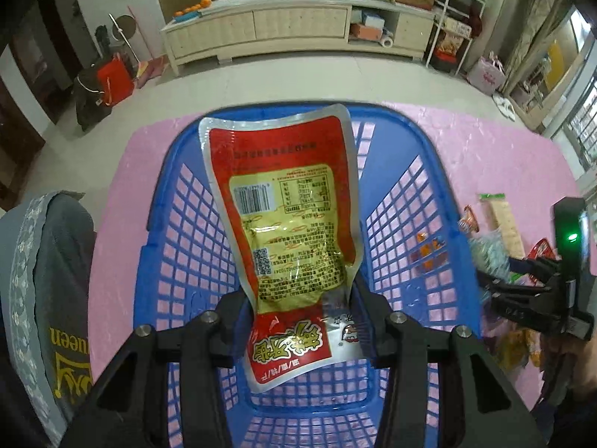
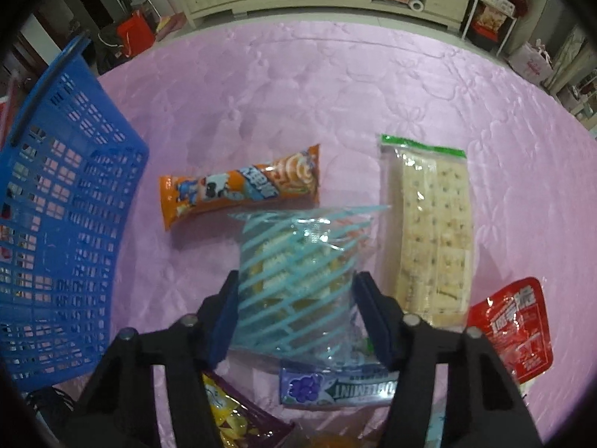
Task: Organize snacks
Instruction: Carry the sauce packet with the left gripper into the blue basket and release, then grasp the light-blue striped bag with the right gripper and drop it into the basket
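Note:
My left gripper is shut on a red and yellow snack pouch and holds it above the inside of the blue plastic basket. My right gripper is shut on a clear bag with light-blue stripes, just above the pink tablecloth. The basket also shows at the left of the right wrist view. The right gripper appears at the right edge of the left wrist view.
On the cloth lie an orange snack bar, a long cracker pack, a red pouch, a purple Doublemint gum pack and a yellow and purple packet. A grey cushioned chair stands left of the basket.

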`<state>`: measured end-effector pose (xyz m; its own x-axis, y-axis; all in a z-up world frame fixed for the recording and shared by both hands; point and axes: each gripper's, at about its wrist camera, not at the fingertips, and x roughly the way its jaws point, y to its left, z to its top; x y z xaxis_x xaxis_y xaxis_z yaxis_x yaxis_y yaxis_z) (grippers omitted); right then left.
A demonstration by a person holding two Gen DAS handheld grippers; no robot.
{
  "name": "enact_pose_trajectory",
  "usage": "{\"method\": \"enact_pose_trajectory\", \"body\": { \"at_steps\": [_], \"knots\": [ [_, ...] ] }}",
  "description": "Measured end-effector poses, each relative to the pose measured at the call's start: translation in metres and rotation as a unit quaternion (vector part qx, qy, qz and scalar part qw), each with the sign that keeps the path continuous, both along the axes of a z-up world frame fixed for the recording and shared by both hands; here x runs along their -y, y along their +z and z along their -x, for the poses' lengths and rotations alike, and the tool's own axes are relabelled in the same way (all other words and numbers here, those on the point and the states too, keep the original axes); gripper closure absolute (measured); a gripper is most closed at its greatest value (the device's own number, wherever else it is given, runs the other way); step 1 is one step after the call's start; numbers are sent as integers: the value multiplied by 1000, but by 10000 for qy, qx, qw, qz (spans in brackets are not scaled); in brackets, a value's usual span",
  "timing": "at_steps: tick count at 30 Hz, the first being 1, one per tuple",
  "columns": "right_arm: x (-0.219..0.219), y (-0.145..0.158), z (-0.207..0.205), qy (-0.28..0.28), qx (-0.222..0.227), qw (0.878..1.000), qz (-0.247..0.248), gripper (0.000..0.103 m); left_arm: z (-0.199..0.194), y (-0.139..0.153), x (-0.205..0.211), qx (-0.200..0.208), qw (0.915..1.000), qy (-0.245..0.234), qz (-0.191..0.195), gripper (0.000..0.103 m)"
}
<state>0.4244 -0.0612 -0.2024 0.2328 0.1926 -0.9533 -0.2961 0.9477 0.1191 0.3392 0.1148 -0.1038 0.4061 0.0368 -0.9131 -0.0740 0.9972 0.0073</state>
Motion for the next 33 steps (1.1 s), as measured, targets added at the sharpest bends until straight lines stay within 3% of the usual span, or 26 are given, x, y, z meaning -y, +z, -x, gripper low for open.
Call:
{"method": "enact_pose_trajectory", "body": {
  "at_steps": [4,9,13,17,21,33],
  "knots": [
    [3,8,6,-13,58,9998,-176,43,-7,-8,-8,-172,9998,97,-39,58],
    [6,20,17,22,63,9989,-454,43,-12,-14,-16,-230,9994,165,181,55],
    [2,32,31,157,201,9983,-527,43,-16,-21,-9,-421,9991,-31,56,40],
    [-4,50,42,267,376,9973,-563,43,-14,-11,-2,-186,9998,-29,22,29],
    [5,65,50,293,515,9962,-634,43,-5,-2,-4,-83,9999,28,-75,29],
    [-6,132,94,558,1041,9894,-851,43,68,54,-13,586,9978,165,249,29]
  ]
}}
